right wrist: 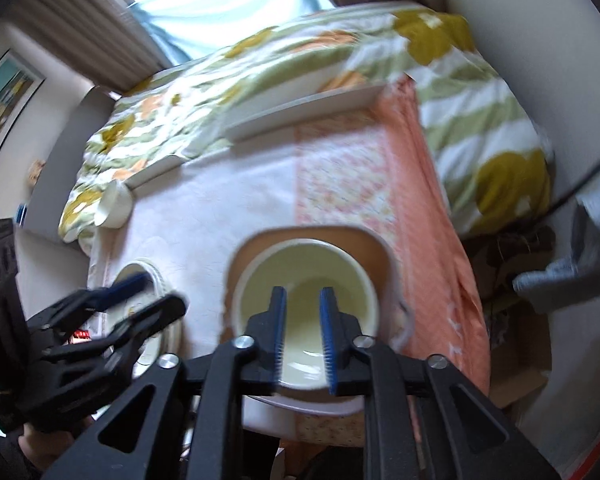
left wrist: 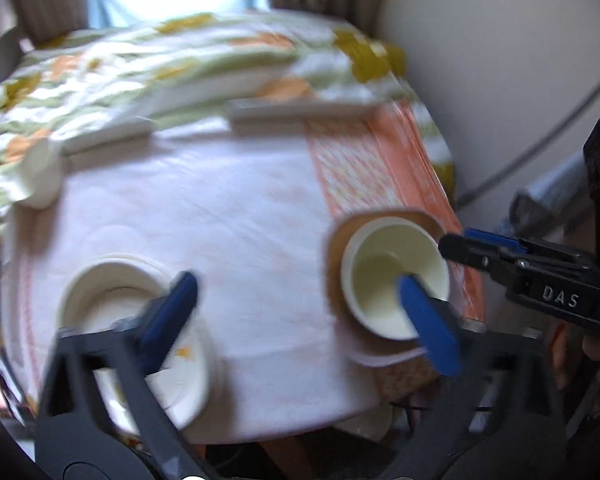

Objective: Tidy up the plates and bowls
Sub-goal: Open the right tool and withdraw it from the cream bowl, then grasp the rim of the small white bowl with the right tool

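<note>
1. Plates and bowls sit on a table (right wrist: 228, 208) under a white cloth with an orange patterned strip; a flowered bedspread (right wrist: 284, 64) lies just beyond its far edge.
2. The brown plate (right wrist: 372, 248) lies near the table's front right corner on the orange strip, and serves as the base for the pale bowl (right wrist: 308, 276) standing upright on it, so this looks like the stacking spot.
3. A white dish pile (left wrist: 112, 280) sits at the front left: a bowl-like piece resting on a plate with small yellow marks. Blur hides how many pieces it holds.
4. A small white cup (right wrist: 114, 202) lies tipped on its side at the far left edge, well apart from both piles, probably awaiting sorting.
5. The left gripper (left wrist: 296, 316) hangs between the 2 piles with its jaws wide apart, holding nothing.
6. The right gripper (right wrist: 303, 332) hovers above the pale bowl's near rim, its blue pads a narrow gap apart; I judge it is not clamped on anything.
7. Readable writing: "DAS" in white on the right gripper's black body, seen from the left wrist.
</note>
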Motion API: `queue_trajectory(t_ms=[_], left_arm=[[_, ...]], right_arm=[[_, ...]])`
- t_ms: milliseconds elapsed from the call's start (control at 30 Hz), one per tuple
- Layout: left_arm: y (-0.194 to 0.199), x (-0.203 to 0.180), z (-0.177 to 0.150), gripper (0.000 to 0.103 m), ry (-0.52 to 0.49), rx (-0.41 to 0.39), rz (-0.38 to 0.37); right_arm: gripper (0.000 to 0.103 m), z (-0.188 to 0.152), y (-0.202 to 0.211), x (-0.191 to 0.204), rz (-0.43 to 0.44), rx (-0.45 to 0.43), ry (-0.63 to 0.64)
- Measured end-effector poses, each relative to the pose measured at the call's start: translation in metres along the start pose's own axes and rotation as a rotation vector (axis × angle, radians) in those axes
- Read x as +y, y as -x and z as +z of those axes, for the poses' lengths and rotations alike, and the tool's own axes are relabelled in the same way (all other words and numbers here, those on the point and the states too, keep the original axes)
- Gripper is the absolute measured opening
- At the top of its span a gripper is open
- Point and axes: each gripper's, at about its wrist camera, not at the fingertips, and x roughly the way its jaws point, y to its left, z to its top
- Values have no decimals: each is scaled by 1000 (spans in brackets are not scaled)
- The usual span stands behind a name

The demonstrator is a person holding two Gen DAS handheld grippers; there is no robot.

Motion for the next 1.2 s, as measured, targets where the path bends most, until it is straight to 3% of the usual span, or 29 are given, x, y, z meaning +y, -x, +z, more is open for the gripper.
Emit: queue_trajectory(t_ms=[33, 100, 333, 433, 533, 767, 867, 933, 967, 1033, 1100, 1200], left_arm=[[9, 10, 1, 103, 19, -18, 19], [26, 36, 0, 103, 79, -39, 53], [84, 143, 1, 103, 365, -154, 155], [94, 193, 3, 103, 475, -193, 186], [87, 248, 5, 103, 587, -196, 173], [23, 350, 7, 102, 800, -150, 89], [-4, 377, 11, 96, 834, -122, 52], [-25, 392, 16, 83, 829, -87, 41], [-38, 401, 19, 78, 832, -67, 27], [-56, 414, 22, 57, 849, -47, -4], [-72, 427, 25, 48, 859, -33, -21], [-89, 442, 31, 44, 853, -18, -30]], right_arm=[[76, 3, 0, 8, 11, -10, 22], [99, 11, 2, 27, 38, -38, 73], [101, 44, -1, 124, 128, -172, 367], [101, 68, -21, 183, 109, -98, 511], [101, 92, -48, 223, 97, -59, 524], [101, 132, -156, 305, 134, 110, 556], [101, 142, -206, 321, 147, 186, 534], [99, 148, -233, 328, 131, 214, 529], [94, 150, -246, 331, 129, 230, 529], [73, 152, -274, 339, 127, 274, 532], [62, 153, -291, 346, 141, 305, 526], [53, 155, -310, 349, 159, 322, 503]])
